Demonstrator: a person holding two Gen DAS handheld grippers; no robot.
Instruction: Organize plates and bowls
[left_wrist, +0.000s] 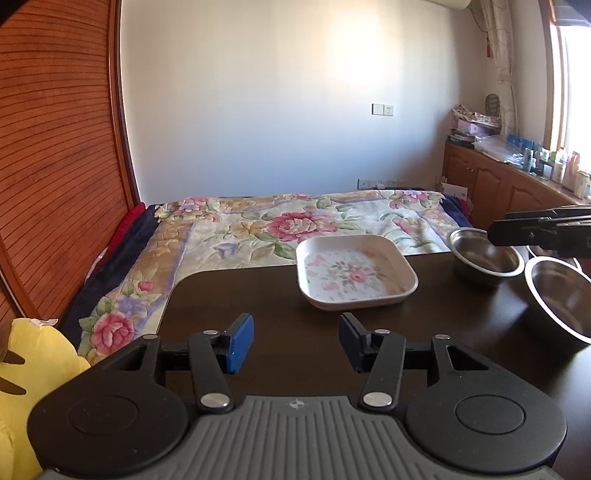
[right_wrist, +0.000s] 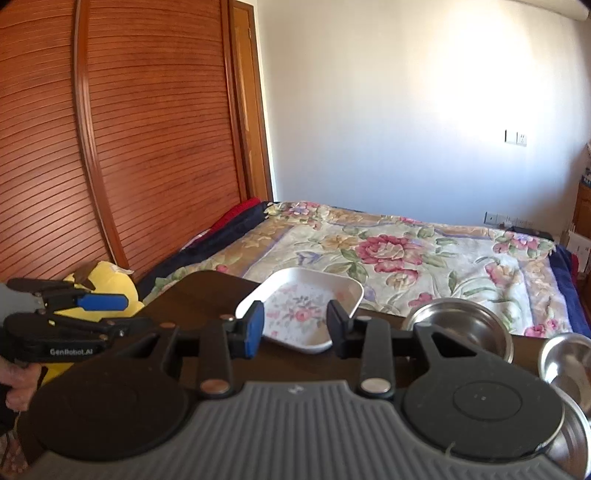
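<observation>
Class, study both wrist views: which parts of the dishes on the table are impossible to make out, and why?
- Nearer steel bowl: left wrist view, right side cut off by the frame edge.
- Farther steel bowl: left wrist view, its rim partly hidden behind the right gripper.
- Square floral plate: right wrist view, near edge hidden by the gripper's own fingers.

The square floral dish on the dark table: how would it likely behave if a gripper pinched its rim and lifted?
The square floral dish looks rigid and shallow, so it should keep its shape. Its glossy raised rim may be slippery between pads. Pinched at one edge, it would probably tilt; it looks like light melamine, though that is uncertain.
</observation>
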